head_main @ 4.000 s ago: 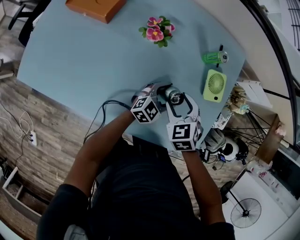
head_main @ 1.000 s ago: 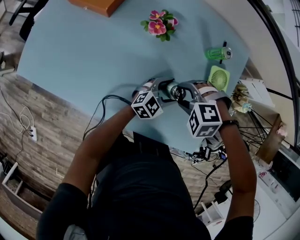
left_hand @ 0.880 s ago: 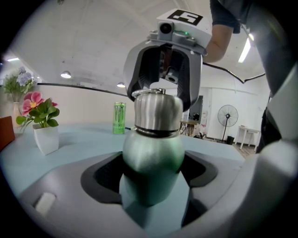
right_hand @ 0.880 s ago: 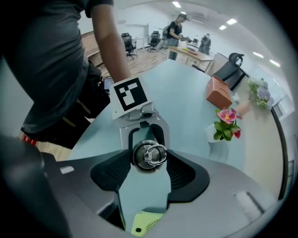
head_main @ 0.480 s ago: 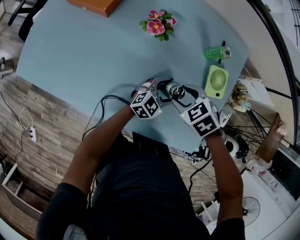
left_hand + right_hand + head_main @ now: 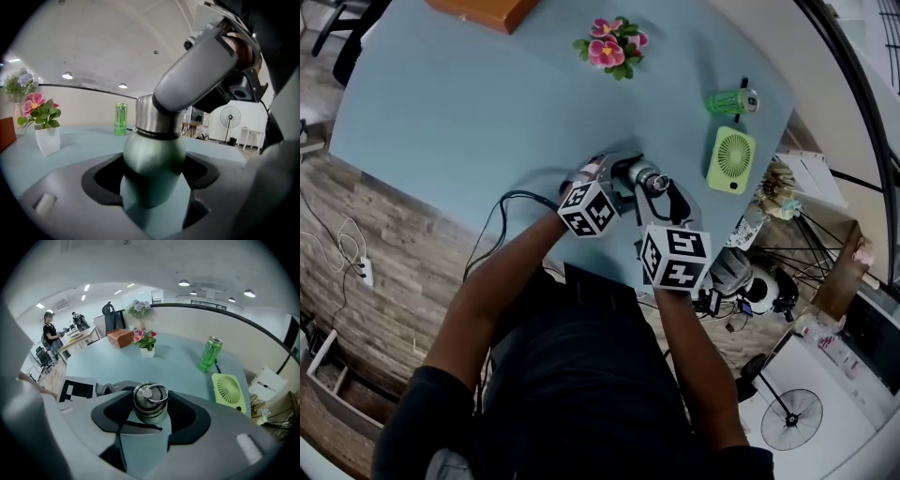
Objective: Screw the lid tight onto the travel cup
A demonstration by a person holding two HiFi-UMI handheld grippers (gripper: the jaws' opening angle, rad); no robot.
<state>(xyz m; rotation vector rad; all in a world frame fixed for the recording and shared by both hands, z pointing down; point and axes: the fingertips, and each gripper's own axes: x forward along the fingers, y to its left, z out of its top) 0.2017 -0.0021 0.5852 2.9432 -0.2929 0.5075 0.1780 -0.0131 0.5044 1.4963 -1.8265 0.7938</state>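
— The right gripper [image 6: 657, 188] has rolled back since a second ago; its jaws have just been closing and now grip the lid [image 6: 150, 401].
— And the left gripper [image 6: 152, 180]?
— Clamped on the travel cup [image 6: 152, 154]. The worktop [image 6: 487, 112] edge is just behind it, bare surface ahead, and the fan [image 6: 730, 159] is off to the right.

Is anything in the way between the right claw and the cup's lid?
No, nothing visible is. The right claw has just been closing, and the lid sits pinched straight between its jaws.
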